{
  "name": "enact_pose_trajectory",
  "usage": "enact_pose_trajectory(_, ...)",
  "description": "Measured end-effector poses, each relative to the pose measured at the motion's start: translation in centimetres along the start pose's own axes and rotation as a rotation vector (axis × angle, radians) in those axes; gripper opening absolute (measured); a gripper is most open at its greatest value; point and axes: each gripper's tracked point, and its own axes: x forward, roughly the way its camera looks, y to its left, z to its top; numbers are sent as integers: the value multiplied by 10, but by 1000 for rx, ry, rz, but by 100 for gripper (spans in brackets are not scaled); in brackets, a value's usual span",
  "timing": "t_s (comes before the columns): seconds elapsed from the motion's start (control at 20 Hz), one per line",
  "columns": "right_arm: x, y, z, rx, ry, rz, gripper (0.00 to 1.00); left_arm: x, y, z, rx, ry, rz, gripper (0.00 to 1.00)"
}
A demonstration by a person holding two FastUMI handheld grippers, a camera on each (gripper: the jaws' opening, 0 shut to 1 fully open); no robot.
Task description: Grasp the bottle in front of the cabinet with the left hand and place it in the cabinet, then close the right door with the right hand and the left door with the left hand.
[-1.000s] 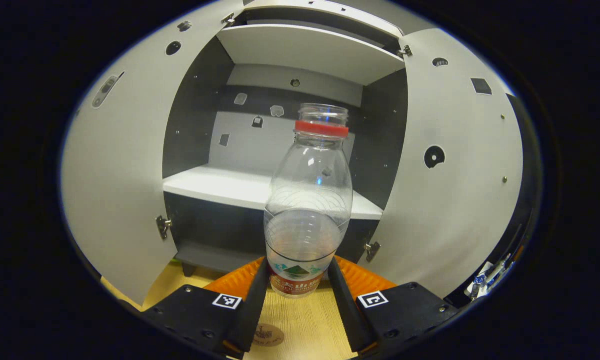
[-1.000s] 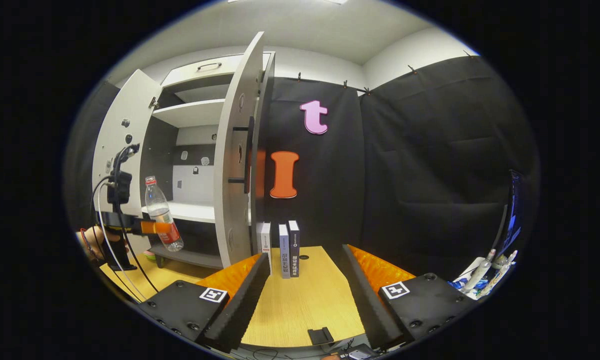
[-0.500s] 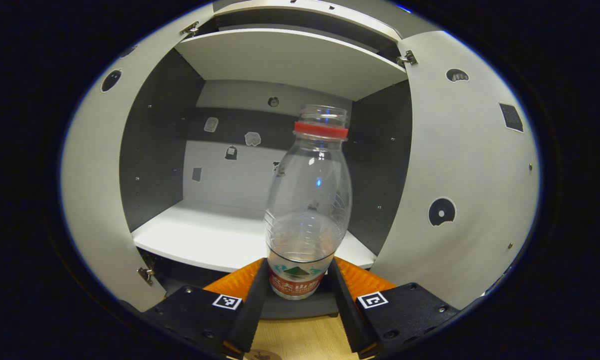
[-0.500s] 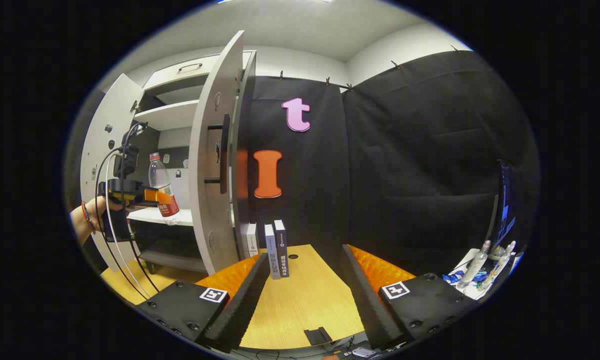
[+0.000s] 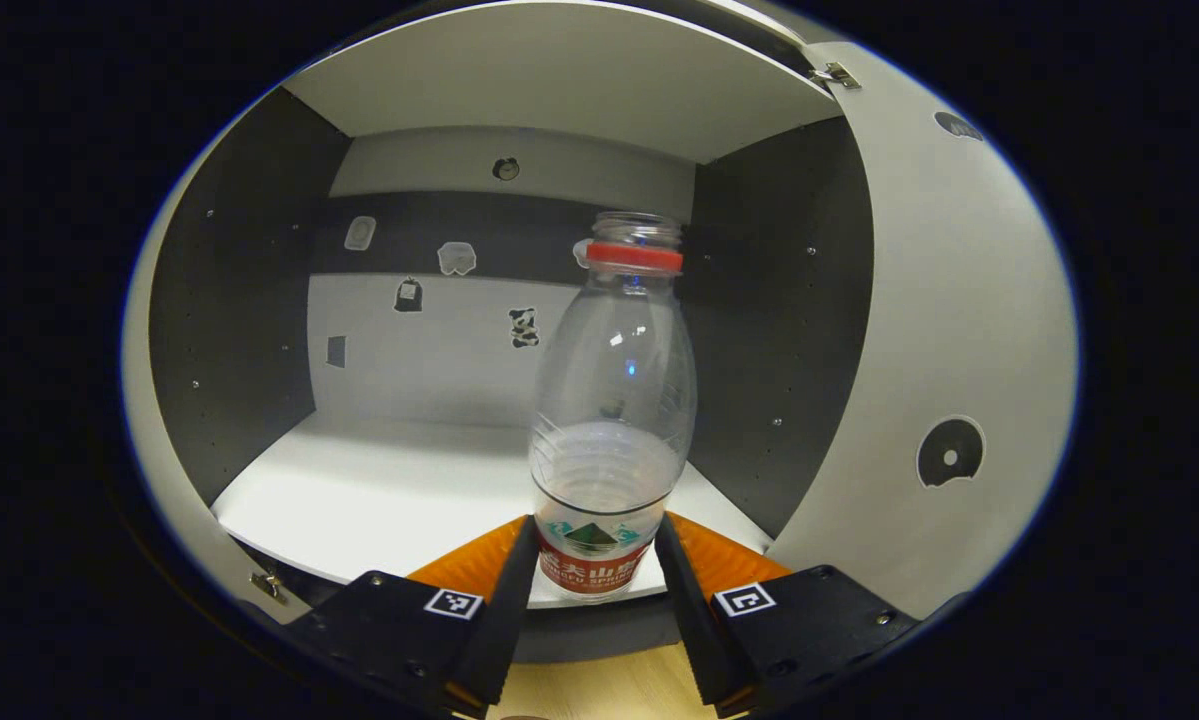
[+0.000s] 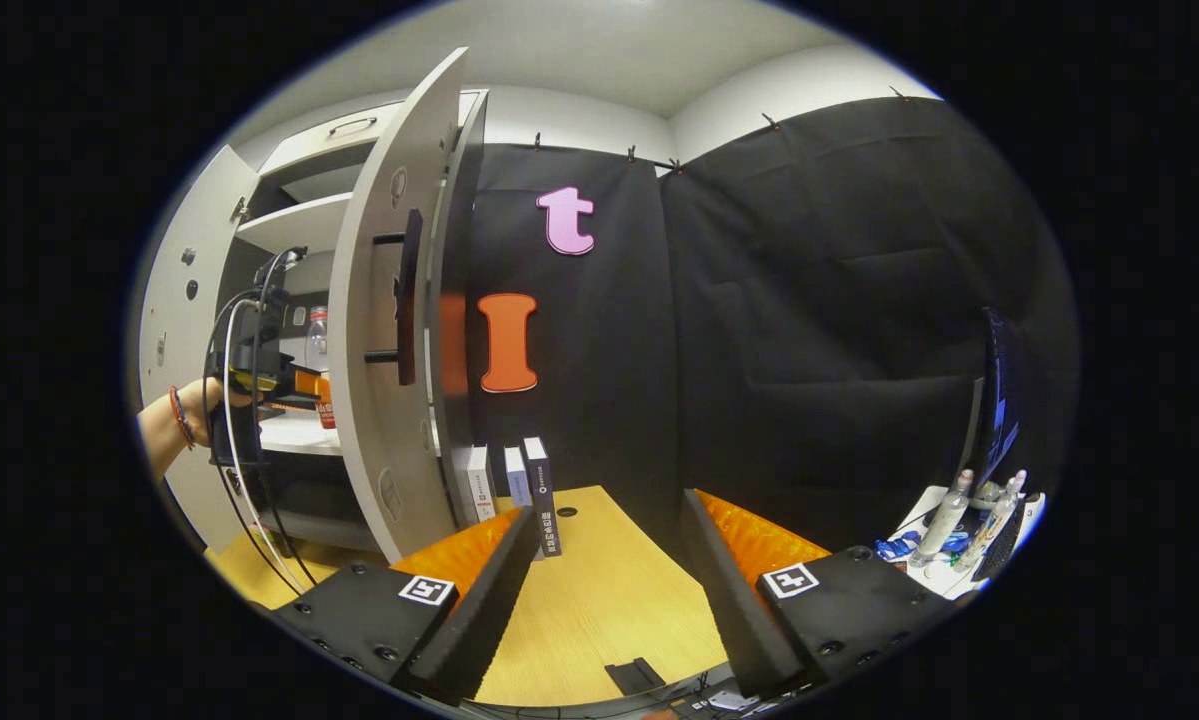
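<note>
Left claw [image 5: 595, 575]: your fingers are closed on the bottle [image 5: 611, 420], both pressing its labelled base. The bottle stands upright in the grip, clear, with a red ring at the neck, no cap that you can make out, and some water in the lower part. It sits at the front edge of the cabinet's [image 5: 249, 330] white shelf [image 5: 379, 490], base over the shelf lip; contact with the shelf cannot be told. Small stickers dot the cabinet's back wall behind the bottle.

Right door [image 5: 949, 340]: open, swung out just beside the bottle in the left gripper view.

Right claw [image 6: 604, 560]: your fingers are spread wide, nothing between them, hanging over the table [image 6: 599, 610] well clear of the cabinet. In the right gripper view the right door [image 6: 389, 320] stands edge-on. Beyond it, your left hand [image 6: 194, 410] holds the left claw at the shelf. Left door [image 6: 174, 300]: open. Three boxes [image 6: 507, 480] stand upright on the table just beside the right door.
</note>
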Motion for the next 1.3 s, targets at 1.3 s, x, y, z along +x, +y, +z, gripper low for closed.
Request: enact_pose_trajectory(1.3, 9, 9, 13, -63, -3, 67, 96, -84, 15, 14, -6, -76, 76, 95)
